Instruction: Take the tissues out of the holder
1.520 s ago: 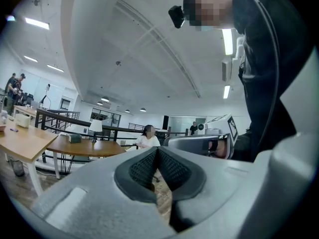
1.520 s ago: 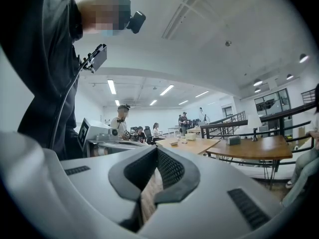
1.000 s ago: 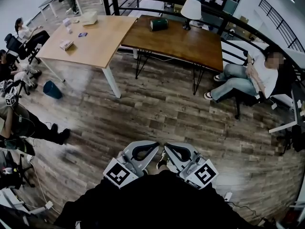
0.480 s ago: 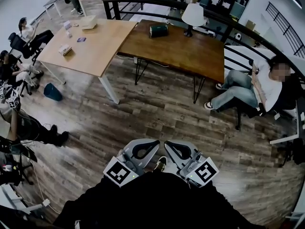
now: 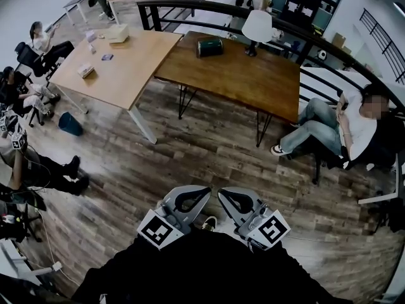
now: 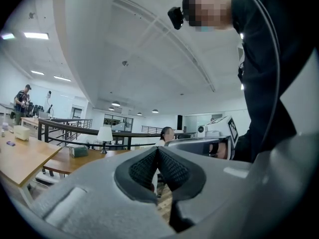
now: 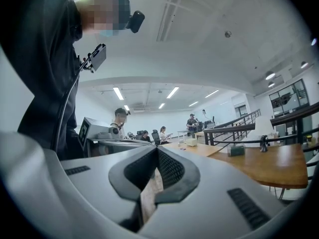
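head view, grippers: left gripper [image 5: 201, 194] and right gripper [image 5: 226, 195] sit side by side at 6 o'clock, tucked against the wearer's dark top with their tips nearly touching each other. Reads like a carry pose to me, since there's nothing here to reach.
head view, target: the dark green box I take for the tissue holder [image 5: 210, 47] is way up at 12 o'clock on the dark table [image 5: 253, 71], with a lamp [image 5: 256, 25] at its 2 o'clock. It's well apart from both grippers, with wood floor [image 5: 209, 144] between.
left gripper view, jaws: pressed together with nothing in them.
left gripper view, holder: 9 o'clock of the jaws, tiny, lamp just beside it. Can't make out any tissue from here.
right gripper view, jaws: also closed and empty, only floor showing under them.
right gripper view, holder: 3 o'clock, on the dark table.
status: my guess is the task hasn't started yet and the holder is untouched.
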{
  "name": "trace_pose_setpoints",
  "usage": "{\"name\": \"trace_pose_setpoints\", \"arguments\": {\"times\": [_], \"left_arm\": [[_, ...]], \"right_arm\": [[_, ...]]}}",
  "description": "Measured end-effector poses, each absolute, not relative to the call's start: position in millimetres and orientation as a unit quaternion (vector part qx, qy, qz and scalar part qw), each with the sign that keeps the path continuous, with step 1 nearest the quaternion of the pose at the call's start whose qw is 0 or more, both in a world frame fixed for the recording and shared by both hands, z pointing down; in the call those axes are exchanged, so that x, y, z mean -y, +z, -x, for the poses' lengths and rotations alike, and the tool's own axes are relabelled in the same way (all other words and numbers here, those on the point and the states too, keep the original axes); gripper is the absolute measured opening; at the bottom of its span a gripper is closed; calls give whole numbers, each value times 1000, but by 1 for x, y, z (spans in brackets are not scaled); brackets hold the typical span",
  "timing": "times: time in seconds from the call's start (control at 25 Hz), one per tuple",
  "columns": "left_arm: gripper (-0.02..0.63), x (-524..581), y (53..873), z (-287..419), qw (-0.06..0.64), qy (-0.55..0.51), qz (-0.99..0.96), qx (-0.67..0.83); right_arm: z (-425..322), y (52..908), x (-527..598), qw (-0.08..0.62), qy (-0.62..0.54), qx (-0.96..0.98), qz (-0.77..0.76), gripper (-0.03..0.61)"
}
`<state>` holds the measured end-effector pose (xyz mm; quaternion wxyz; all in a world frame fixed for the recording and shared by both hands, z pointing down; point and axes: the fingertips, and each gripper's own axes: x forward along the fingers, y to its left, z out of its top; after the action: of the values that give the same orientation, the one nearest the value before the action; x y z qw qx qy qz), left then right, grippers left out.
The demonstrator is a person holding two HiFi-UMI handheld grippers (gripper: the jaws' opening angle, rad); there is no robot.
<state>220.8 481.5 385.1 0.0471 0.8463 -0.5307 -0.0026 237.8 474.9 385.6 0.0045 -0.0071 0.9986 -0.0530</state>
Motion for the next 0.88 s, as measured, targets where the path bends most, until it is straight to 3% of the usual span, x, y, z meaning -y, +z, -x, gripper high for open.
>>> {"name": "trace_pose_setpoints", "arguments": {"times": [0.88], "left_arm": [[9, -405, 381, -170, 43, -8, -849, 526]], "right_arm": [[-188, 385, -401, -11, -41, -999, 15, 5]]}}
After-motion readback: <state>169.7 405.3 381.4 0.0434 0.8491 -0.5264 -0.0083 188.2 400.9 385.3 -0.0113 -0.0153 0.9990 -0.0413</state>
